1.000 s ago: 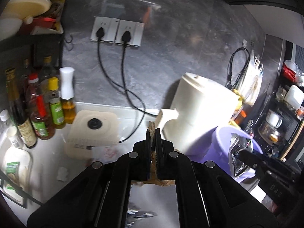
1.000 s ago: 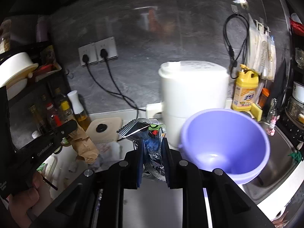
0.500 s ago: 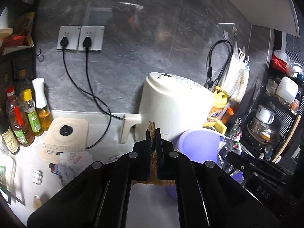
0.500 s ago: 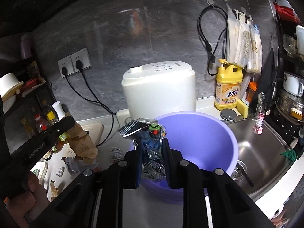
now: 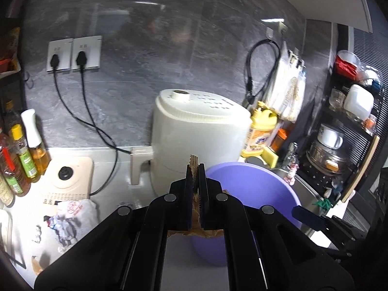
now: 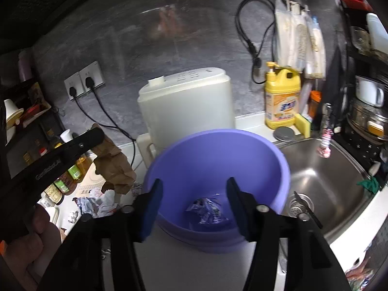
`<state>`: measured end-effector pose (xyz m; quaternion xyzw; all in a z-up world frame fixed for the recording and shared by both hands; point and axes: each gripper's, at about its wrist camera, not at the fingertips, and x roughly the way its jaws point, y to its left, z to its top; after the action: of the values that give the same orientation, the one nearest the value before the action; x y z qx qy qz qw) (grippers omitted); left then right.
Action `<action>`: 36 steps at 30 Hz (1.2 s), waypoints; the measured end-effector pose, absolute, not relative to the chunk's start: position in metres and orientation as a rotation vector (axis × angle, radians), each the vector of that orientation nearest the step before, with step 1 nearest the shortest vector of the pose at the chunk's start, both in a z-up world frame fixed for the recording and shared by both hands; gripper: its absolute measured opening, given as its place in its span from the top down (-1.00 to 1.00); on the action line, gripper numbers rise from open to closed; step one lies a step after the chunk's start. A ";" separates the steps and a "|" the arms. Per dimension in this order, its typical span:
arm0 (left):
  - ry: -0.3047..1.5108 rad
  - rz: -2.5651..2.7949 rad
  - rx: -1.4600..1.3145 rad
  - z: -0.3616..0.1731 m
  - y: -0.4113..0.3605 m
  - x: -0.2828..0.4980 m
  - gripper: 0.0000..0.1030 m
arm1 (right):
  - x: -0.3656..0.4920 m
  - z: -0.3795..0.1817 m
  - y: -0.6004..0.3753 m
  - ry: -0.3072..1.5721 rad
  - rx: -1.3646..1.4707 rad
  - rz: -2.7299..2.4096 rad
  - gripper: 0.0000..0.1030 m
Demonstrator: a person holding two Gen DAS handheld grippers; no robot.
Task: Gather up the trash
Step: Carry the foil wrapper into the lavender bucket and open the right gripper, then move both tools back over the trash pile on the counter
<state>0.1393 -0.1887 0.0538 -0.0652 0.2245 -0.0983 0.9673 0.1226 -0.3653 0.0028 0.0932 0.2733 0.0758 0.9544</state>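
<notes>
The right claw has just been opening, its jaws now wide and empty above the purple basin, where the foil wrapper lies on the bottom, while the left claw stays clamped on brown paper beside the desk's white appliance.

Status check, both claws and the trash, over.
Right claw open, jaws just opened, foil wrapper lying in purple basin. Left claw shut on brown paper scrap, beside basin. Nothing blocking.
</notes>
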 end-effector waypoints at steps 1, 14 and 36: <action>0.454 -0.214 -0.128 0.054 -0.193 0.140 0.91 | 0.120 0.003 -0.368 0.553 0.193 0.142 -0.22; 0.492 -0.400 -0.099 0.047 -0.243 0.155 0.75 | 0.093 -0.009 -0.411 0.568 0.260 -0.049 -0.39; 0.490 -0.068 -0.160 0.039 -0.126 0.113 -0.84 | 0.100 -0.006 -0.336 0.563 0.182 0.175 -0.74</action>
<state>0.1133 -0.1256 0.0389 -0.0789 0.2422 -0.0338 0.9664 0.1001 -0.3357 -0.0064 0.0898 0.2768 0.0863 0.9528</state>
